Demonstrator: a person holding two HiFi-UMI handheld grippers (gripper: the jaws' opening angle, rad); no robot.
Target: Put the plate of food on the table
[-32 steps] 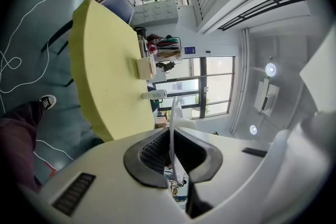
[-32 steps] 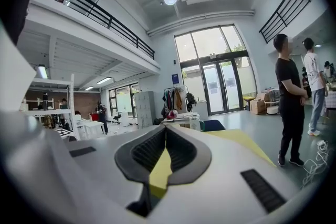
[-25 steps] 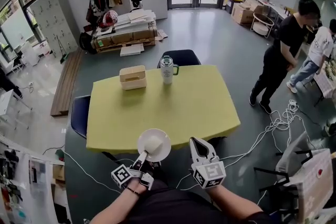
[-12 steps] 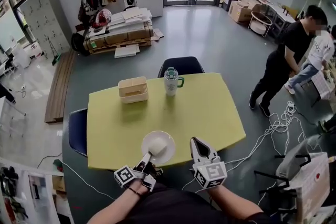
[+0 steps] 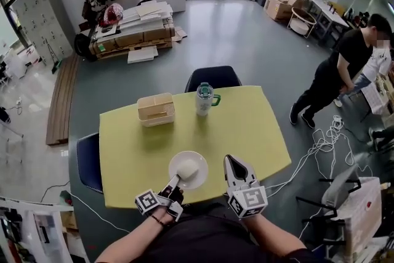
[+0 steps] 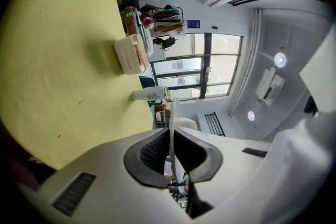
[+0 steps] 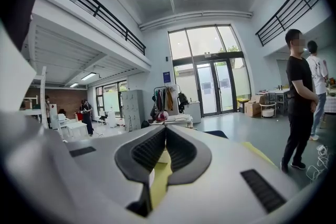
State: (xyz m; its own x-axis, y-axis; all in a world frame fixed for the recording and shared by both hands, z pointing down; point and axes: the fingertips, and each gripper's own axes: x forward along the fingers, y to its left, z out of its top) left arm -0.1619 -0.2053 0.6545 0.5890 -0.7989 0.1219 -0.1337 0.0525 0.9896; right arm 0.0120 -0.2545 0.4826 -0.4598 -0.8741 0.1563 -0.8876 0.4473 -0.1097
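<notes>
A person's view looks steeply down onto a yellow table (image 5: 246,132). The left gripper (image 5: 174,182) pinches the near rim of a white plate (image 5: 198,180), its dark pads pressed onto the thin edge from both sides. The plate extends straight out beyond the jaw tips, over the table's near edge, with a pale lump of food (image 5: 186,168) at its middle. It is unclear whether the plate rests on the tabletop. The right gripper (image 5: 231,160) hovers just beside the plate, on its right, not touching it, jaws pressed together with nothing between them. Farther across the table stand a pale wooden box (image 5: 156,109) and a bottle (image 5: 204,99), well apart from the plate.
</notes>
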